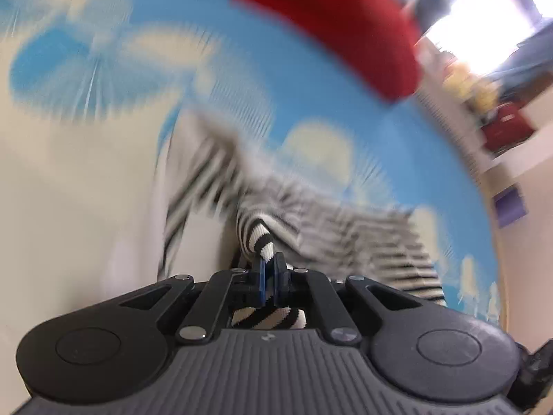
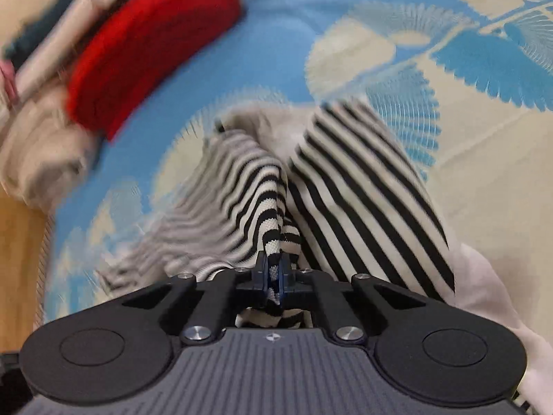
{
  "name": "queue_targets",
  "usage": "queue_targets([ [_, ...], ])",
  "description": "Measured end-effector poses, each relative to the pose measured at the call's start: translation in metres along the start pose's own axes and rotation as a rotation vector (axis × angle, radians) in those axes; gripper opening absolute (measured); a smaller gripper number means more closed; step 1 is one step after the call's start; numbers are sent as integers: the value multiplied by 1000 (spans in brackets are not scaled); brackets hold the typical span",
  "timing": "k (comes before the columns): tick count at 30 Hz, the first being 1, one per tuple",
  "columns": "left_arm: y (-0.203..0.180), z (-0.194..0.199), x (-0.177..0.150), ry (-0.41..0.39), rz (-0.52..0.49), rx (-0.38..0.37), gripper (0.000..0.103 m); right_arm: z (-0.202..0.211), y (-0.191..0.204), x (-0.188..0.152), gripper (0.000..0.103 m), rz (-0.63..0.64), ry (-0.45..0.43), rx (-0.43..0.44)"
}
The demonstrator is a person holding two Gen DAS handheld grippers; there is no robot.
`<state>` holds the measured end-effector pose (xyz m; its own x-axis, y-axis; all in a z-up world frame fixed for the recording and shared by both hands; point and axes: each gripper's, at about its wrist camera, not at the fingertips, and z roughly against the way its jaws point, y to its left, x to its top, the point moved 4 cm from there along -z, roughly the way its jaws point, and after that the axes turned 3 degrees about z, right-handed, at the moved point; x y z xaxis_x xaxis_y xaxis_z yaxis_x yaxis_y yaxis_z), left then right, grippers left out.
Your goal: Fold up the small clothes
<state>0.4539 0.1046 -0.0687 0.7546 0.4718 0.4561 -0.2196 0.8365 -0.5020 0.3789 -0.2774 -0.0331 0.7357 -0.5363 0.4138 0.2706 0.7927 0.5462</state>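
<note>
Both sets of fingers are pinching cloth. The left gripper [image 1: 269, 278] has its fingers pressed onto a bunched bit of the striped top [image 1: 311, 228], w/ a strip of it poking out behind them. The right gripper [image 2: 273, 273] pinches another edge of the same striped top [image 2: 363, 186] the same way.

The top hangs from both grips and spreads out over the blue and cream cloth [image 2: 283, 45] under it. It looks partly lifted, but blur makes that hard to tell. Beyond the top, on the far side, sits a red folded thing [image 2: 145, 45]. A pale garment [image 2: 484, 276] lies just beside the top, near the right gripper.

Prob. mid-fold. To do it well: keep both pinches tight, move both grippers together at the same height, keep the edge stretched flat btwn them, lay it down w/o creases, and stay clear of the red thing.
</note>
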Motion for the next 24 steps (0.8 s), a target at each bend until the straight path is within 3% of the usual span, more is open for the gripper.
queue_targets([
  [3,5,18,11,-59,1,-50,4,33,13,9,4,-1,-135,99],
  [5,18,9,9,29,53,-70,4,47,13,6,4,-33,-160,128],
  [6,26,0,5,98,68,-42,5,46,8,1,4,-67,-140,115],
  [8,44,-20,-9,213,81,89,6,34,-4,-11,4,-93,-51,6],
  [10,56,-32,-21,281,119,145,12,13,-21,-27,5,-105,79,-143],
  [12,53,-30,-19,273,111,139,13,2,-34,-37,10,-174,140,-168],
  [14,38,-17,-9,199,18,125,29,4,-28,-32,18,-136,124,-173],
  [15,27,-9,-4,149,-35,99,44,9,-21,-26,18,-102,81,-176],
  [16,18,-3,-3,114,-74,72,50,17,-14,-20,23,-59,26,-181],
  [18,4,6,-4,66,-140,23,48,32,1,-10,34,29,-94,-193],
  [20,-7,7,-13,53,-190,-6,47,40,13,-5,37,89,-161,-155],
  [22,-12,0,-20,77,-224,-23,43,40,19,-4,38,123,-169,-107],
  [24,-6,-15,-31,140,-238,18,43,26,24,-8,39,140,-97,-47],
])
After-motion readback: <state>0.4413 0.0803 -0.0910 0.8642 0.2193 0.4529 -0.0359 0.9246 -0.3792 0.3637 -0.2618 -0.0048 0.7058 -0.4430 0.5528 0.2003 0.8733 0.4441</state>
